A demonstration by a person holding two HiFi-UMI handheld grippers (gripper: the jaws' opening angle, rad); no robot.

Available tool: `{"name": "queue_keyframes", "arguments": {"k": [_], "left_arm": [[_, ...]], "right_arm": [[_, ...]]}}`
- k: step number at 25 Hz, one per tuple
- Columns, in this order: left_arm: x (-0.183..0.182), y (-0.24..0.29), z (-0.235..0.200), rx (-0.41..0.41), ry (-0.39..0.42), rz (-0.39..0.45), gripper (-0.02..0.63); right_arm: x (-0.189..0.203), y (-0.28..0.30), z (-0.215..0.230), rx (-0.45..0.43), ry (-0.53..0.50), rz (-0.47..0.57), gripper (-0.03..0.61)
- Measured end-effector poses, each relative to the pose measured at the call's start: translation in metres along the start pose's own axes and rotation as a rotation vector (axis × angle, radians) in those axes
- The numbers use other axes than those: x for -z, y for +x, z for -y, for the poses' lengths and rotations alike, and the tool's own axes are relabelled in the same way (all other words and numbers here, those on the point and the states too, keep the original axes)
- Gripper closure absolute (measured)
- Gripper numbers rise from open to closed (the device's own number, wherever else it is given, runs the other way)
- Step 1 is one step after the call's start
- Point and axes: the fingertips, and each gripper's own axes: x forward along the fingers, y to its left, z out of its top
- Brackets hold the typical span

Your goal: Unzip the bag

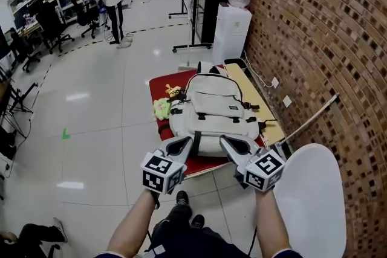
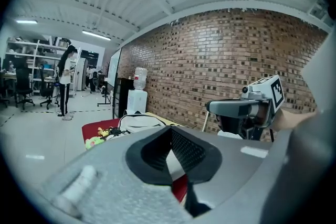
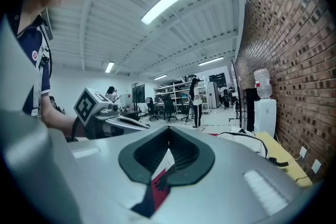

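Left tool (image 1: 180, 145) and right tool (image 1: 234, 145) both clamped shut, empty, bag (image 1: 213, 107) just ahead; approach step, next needs opening onto the zip pull.

There was 1 white backpack (image 1: 211, 109), 1 red mat (image 1: 162, 84) and 1 water dispenser (image 1: 232, 30). There were 2 toys: 1 green toy (image 1: 161, 108) and 1 yellow toy (image 1: 173, 92). There were 2 grippers: the left gripper (image 1: 179, 144) and the right gripper (image 1: 236, 146).
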Motion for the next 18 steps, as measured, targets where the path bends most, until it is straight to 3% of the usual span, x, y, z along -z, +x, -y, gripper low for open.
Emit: {"name": "queue_keyframes", "arguments": {"k": [7,11,14,18], "left_arm": [[-0.008,0.075,-0.074,-0.036,-0.064,-0.015,0.611],[-0.006,0.116,-0.122,-0.058,-0.115,-0.056,0.611],[-0.001,0.140,-0.156,-0.107,-0.106,-0.105,0.609],[0.011,0.166,-0.183,-0.145,-0.106,-0.170,0.609]], "right_arm": [[-0.002,0.076,0.071,-0.071,-0.057,-0.101,0.572],[0.007,0.135,0.112,-0.106,-0.083,-0.198,0.572],[0.017,0.181,0.137,-0.142,-0.103,-0.260,0.572],[0.040,0.234,0.159,-0.206,-0.129,-0.358,0.518]]}}
